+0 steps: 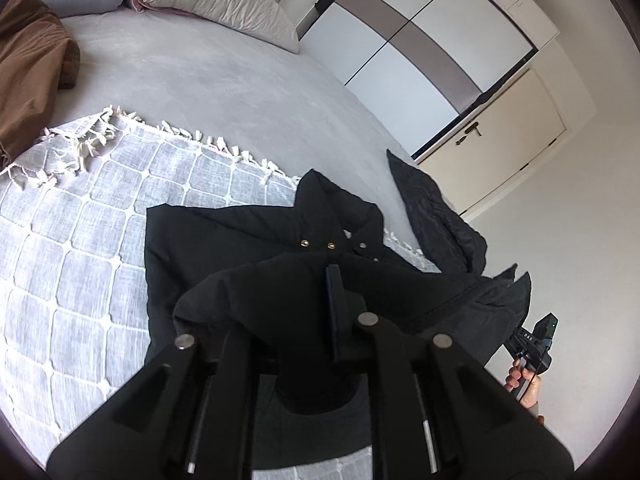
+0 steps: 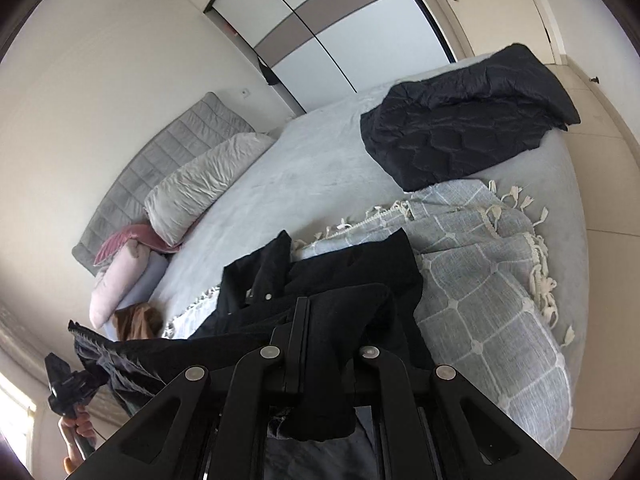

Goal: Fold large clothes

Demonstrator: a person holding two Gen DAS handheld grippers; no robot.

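A black coat [image 1: 248,240] is pinched at its raised edge by the left gripper [image 1: 334,276] and the right gripper [image 2: 304,308], both pressed together on the cloth. Its remainder lies at lower centre on a grey checked throw [image 1: 80,220] covering the bed [image 1: 224,80].

left claw [image 1: 334,280]: closed on a raised fold of the black coat [image 1: 224,248]
black coat: rest lies on the checked throw [image 1: 80,216], snaps showing
right claw [image 1: 534,340]: far right, hand [image 1: 520,384] gripping it, coat edge near
bed [image 1: 240,92]: grey; pillow [image 1: 224,0], brown cloth [image 1: 28,64]
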